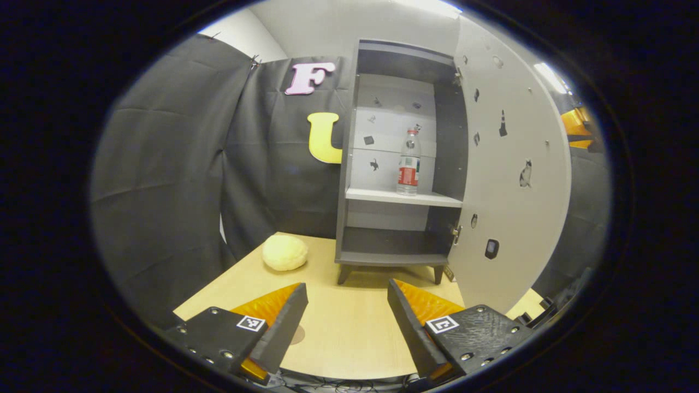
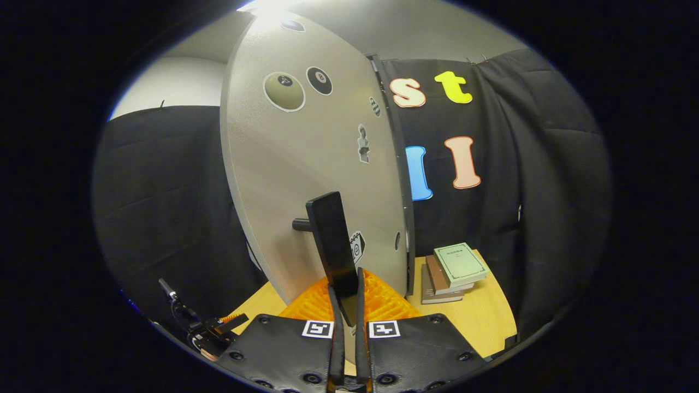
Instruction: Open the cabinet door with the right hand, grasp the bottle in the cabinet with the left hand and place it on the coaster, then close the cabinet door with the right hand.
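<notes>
On a pale wooden table (image 1: 349,333) in a black-draped booth, the right gripper (image 2: 346,305) clamps the cabinet door's handle (image 2: 334,245), holding it open so the spread, empty left gripper (image 1: 347,322) can reach the shelved bottle (image 1: 408,162).

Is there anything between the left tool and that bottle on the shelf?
Nothing visible does. The cabinet door is swung wide, the left tool is open over bare table, and the bottle stands alone on its shelf.
</notes>
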Demonstrator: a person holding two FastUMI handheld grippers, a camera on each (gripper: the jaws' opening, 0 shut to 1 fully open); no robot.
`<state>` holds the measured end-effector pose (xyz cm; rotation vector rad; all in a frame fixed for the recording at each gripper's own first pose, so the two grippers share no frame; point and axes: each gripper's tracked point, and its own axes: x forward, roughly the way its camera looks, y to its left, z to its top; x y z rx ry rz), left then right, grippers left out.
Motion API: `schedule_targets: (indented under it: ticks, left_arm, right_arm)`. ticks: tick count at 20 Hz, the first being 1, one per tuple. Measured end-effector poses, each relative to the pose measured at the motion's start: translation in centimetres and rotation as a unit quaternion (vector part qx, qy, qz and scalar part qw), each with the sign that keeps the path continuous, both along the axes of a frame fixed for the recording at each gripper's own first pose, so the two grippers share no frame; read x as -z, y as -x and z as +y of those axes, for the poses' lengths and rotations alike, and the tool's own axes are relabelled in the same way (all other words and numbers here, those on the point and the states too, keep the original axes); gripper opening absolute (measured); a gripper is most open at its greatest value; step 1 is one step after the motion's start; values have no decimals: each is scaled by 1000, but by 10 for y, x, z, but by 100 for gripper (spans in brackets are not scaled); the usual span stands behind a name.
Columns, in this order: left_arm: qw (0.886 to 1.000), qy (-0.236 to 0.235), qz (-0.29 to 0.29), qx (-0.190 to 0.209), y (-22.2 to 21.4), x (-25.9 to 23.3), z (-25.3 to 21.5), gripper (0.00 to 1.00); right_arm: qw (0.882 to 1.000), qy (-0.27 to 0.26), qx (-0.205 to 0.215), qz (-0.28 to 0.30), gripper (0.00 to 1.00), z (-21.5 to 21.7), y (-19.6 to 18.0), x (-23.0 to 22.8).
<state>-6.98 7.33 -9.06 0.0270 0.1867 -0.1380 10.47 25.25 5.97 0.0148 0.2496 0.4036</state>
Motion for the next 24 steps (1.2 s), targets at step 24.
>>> schedule_targets:
  ticks: [24]
  left_arm:
    - [991, 4, -40, 131, -55, -66, -51, 94]
  right_arm:
    - [992, 81, 91, -14, 5, -123, 30, -16]
